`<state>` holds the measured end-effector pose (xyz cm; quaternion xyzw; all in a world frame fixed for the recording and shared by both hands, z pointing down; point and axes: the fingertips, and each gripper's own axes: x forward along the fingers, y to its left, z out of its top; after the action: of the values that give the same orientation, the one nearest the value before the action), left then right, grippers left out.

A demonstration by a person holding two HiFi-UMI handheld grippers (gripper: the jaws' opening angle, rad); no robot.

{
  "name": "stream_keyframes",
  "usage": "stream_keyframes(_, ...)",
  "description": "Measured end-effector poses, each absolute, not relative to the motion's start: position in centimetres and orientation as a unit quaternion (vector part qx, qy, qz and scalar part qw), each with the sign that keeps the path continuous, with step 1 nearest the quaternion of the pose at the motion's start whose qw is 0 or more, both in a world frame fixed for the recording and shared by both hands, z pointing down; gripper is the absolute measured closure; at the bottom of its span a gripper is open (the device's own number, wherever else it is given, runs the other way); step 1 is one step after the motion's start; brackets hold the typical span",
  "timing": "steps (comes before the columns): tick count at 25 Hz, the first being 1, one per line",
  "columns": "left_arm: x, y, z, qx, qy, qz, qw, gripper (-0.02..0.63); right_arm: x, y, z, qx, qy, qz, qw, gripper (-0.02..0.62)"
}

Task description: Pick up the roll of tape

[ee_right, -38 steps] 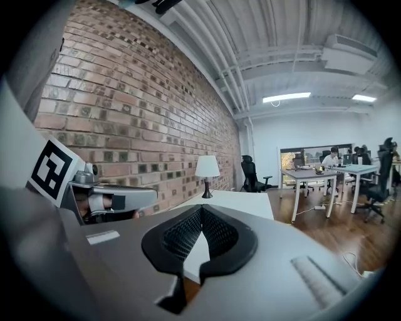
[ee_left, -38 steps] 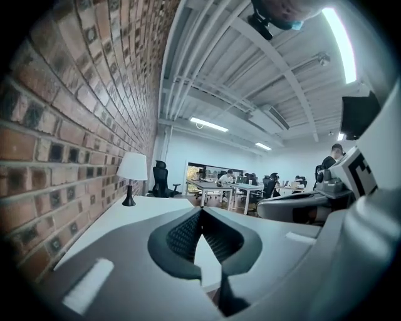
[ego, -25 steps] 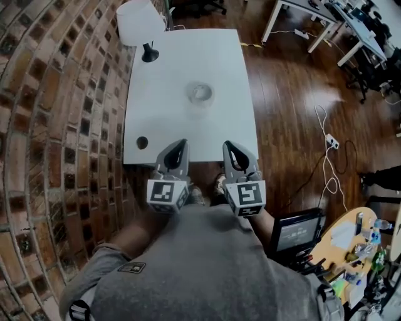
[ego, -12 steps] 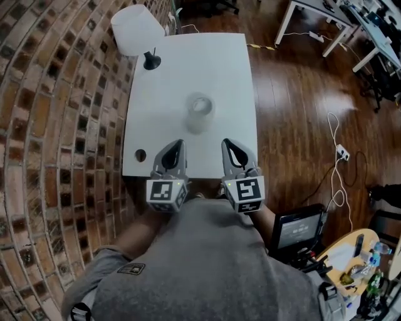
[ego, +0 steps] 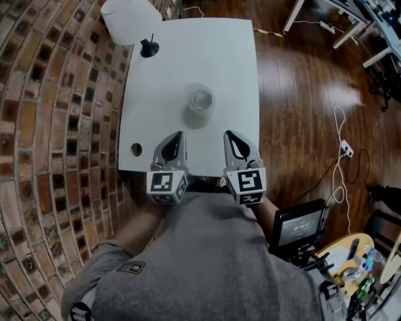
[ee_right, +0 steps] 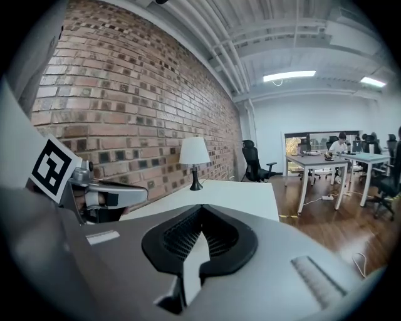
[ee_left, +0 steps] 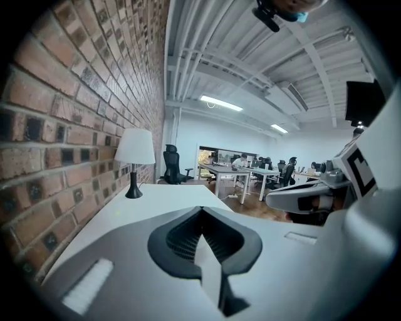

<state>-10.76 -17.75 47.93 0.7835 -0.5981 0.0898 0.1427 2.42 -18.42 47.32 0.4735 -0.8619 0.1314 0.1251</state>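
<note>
Quick note from the remote seat: both grippers are clenched with nothing between the jaws. The left gripper [ego: 176, 139] and right gripper [ego: 232, 139] sit side by side over the near edge of the white rectangular table [ego: 233, 69]. In each gripper view the black ribbed pads meet on bare air. The see-through plastic roll of tape [ego: 201, 100] is out near the middle of the tabletop, straight ahead of the jaws and lined up with the gap between the two grippers. Honestly neither hand looks clearly nearer, maybe the left by a hair. It's lying flat with the hole facing up, so there's no long axis to line up with. Any approach angle should do, I reckon, as long as the jaws open first and straddle the rim or the whole ring. It looks pale and glassy, almost washed out against the white top, with a soft shadow toward me. Neither gripper view shows it, since the gripper bodies block the tabletop. The white-shaded lamp with a black base [ego: 128, 19] is well off at the far left corner, out of the way.
</note>
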Motion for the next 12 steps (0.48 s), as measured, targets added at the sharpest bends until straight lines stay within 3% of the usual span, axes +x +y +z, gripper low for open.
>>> stream_keyframes(12,-12.5,-22.1,52.8,0.785,-0.578,0.132,0.179,0.604,1.1,-21.6,51.5,0.483,-0.844,0.159,0.172,0.583)
